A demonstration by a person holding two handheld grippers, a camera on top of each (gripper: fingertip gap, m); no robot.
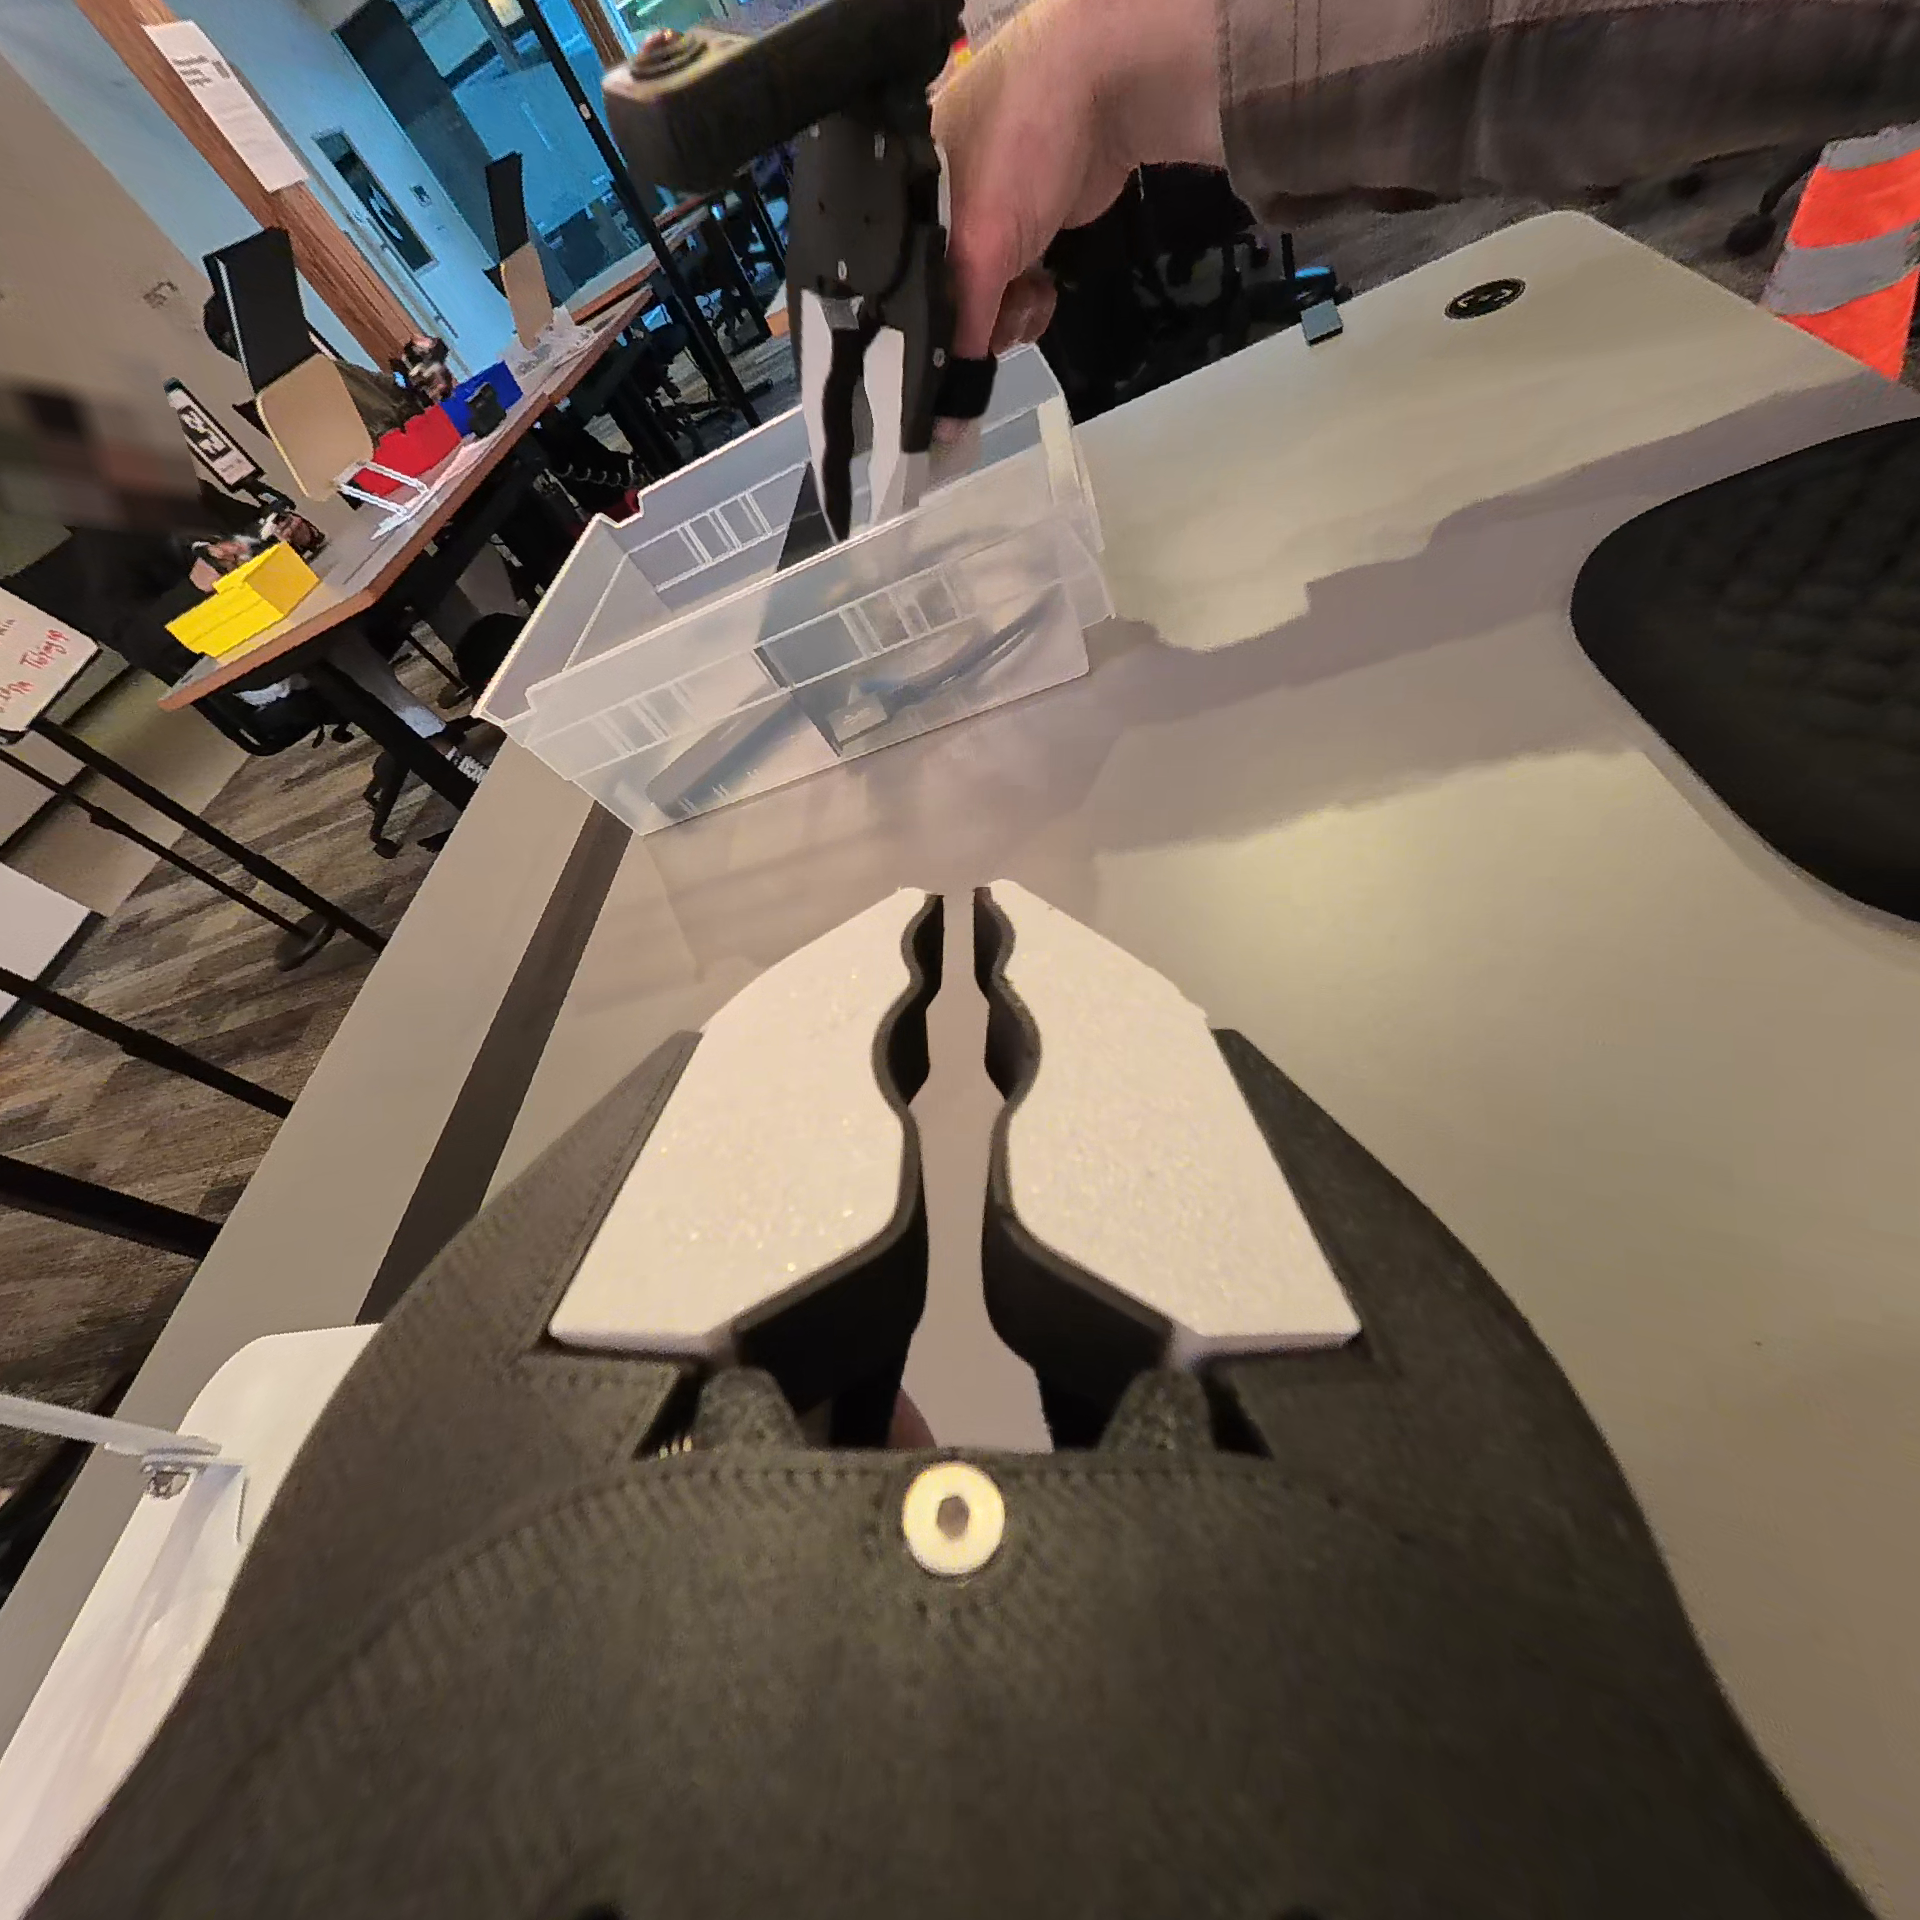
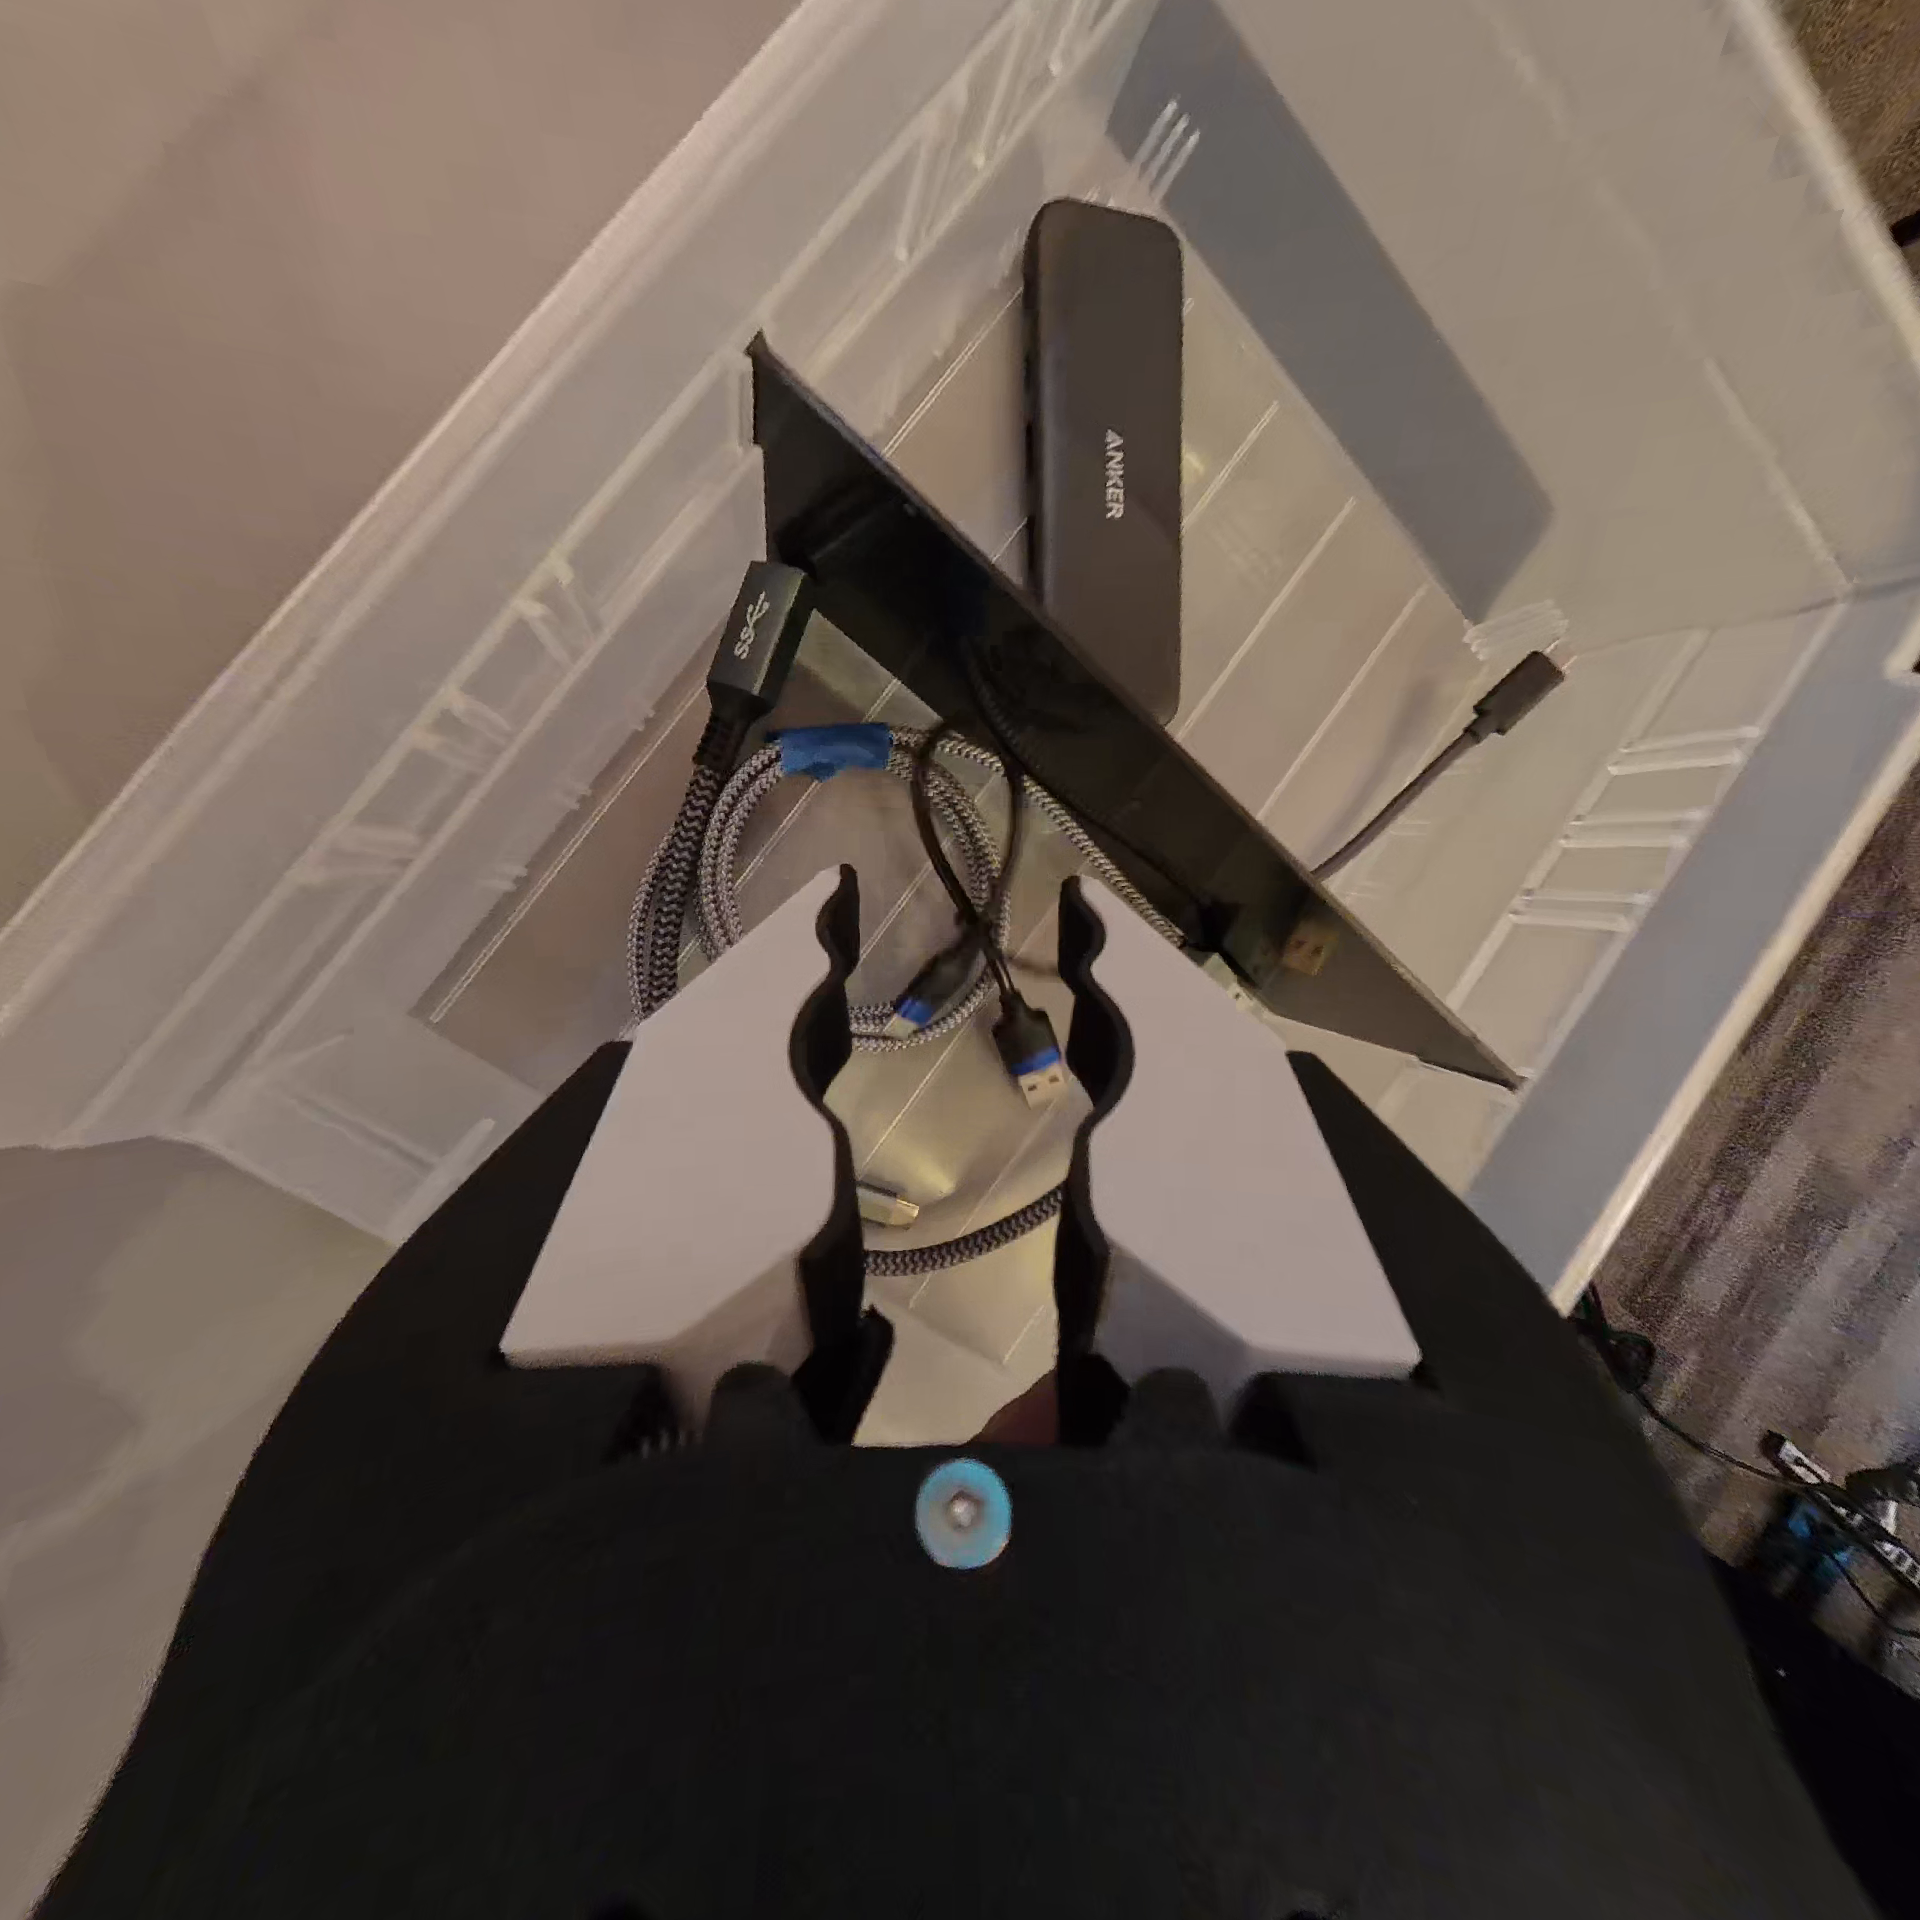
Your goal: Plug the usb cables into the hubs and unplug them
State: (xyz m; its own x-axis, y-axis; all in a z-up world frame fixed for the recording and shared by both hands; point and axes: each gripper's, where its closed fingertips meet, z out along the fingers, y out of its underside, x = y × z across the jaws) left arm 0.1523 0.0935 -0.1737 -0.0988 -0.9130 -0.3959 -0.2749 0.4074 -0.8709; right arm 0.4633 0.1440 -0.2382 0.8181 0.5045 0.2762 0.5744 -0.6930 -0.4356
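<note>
While the right gripper (image 2: 961,914) hung open over the clear bin (image 2: 312,727), the braided cable (image 2: 717,831) lay coiled inside; it looked limp, so gripping its rigid plug (image 2: 758,634) seemed best.

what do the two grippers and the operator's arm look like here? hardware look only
Both the left gripper and right gripper have black textured 3D-printed bodies, white-faced fingers with wavy black inner pads, and a central washer, silver on the left, bluish on the right. Plaid sleeve; black finger wrap.
</note>
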